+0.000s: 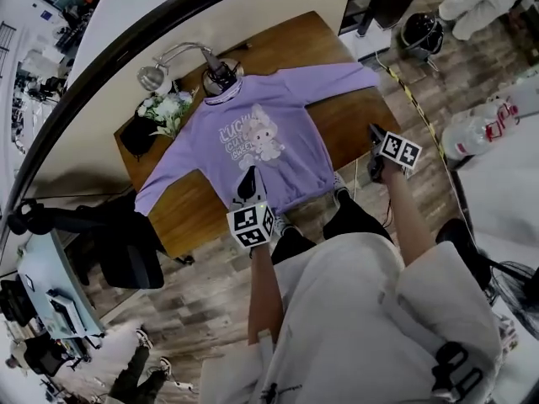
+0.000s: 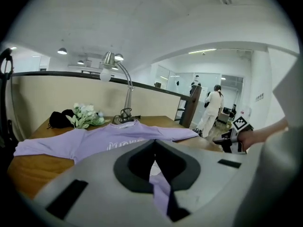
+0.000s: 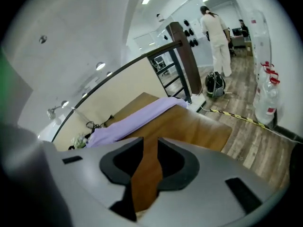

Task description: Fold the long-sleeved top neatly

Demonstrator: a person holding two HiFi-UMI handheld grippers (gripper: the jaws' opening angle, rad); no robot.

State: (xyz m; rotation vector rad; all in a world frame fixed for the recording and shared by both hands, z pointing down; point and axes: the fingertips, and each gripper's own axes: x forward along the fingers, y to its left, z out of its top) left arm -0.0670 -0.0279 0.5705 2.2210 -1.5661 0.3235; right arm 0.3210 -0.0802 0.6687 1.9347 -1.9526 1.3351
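Hovering over the purple top (image 1: 221, 137) printed "LUCK…", left gripper (image 2: 153, 144) is pressed together, right gripper (image 3: 150, 145) spread.

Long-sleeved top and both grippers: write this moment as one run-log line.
top flat on table | left gripper shut at hem | right gripper open, empty

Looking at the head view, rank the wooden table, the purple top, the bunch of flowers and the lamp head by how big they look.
1. wooden table
2. purple top, covering much of the table
3. bunch of flowers
4. lamp head, slightly smaller than the flowers; both sit at the far edge, so nearness hardly skews this.
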